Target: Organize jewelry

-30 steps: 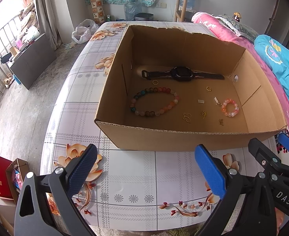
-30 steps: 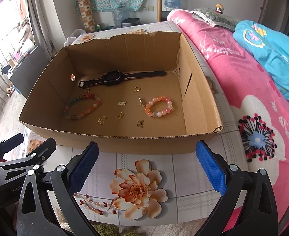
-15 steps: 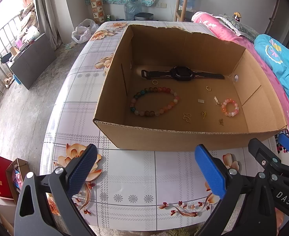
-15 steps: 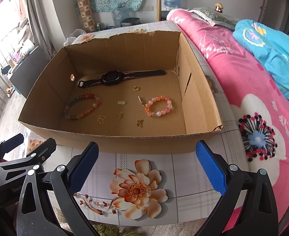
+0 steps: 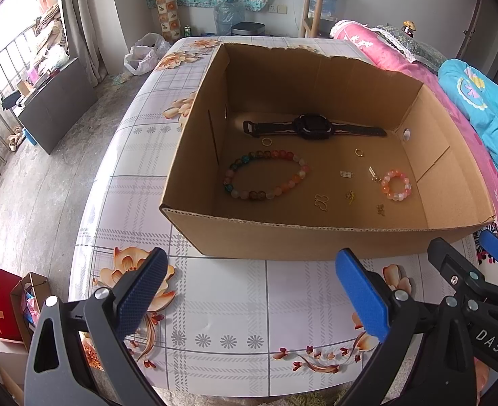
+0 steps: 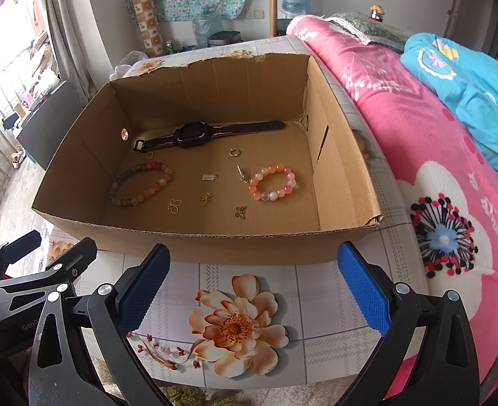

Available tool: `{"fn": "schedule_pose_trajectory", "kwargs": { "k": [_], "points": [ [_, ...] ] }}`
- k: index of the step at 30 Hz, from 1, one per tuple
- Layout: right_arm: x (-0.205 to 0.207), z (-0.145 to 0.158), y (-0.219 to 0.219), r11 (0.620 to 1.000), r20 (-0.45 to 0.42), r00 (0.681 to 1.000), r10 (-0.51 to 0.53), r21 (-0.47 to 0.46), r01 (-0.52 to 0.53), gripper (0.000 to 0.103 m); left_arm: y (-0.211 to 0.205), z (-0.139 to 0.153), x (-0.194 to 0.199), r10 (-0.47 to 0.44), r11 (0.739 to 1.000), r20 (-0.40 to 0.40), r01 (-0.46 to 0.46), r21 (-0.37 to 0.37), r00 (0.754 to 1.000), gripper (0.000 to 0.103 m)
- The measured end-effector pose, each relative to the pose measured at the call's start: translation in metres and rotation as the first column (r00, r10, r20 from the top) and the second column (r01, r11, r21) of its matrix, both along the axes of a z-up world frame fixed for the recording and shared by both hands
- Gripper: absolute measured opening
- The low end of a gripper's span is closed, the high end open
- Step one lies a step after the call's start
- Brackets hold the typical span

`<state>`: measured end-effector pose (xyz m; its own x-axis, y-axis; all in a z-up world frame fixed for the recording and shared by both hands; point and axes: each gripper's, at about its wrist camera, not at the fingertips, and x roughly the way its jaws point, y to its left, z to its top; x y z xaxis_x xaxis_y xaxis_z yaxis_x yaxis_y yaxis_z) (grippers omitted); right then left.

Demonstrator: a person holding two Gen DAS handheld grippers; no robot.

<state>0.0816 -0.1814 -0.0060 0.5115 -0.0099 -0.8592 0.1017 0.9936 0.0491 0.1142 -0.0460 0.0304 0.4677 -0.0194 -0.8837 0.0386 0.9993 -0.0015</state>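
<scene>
cardboard box (image 5: 316, 240) on table (image 5: 222, 304) | holds watch (image 5: 313, 127) along back wall, two bead bracelets (image 5: 266, 177), small gold charms (image 5: 321, 202) | left gripper (image 5: 249, 291) and right gripper (image 6: 254, 286) both spread wide, gripping nothing

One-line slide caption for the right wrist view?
Open right hand-held gripper before a cardboard box holding a watch, two bead bracelets and small charms.

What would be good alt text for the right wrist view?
An open cardboard box on a floral tablecloth holds a black watch, two bead bracelets and small gold charms. The open right claw hovers before the box, empty; a pink blanket lies to the right.
</scene>
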Motion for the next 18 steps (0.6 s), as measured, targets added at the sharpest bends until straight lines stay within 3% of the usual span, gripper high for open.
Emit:
{"fn": "schedule_pose_trajectory", "kwargs": {
  "k": [18],
  "points": [
    [-0.0005,-0.0001,-0.0002,1.000,0.003,1.000,0.000,0.000,0.000,0.095,-0.0008,0.0013,-0.0009,0.005,1.000,0.002,-0.005,0.002,1.000,0.097]
  ]
}}
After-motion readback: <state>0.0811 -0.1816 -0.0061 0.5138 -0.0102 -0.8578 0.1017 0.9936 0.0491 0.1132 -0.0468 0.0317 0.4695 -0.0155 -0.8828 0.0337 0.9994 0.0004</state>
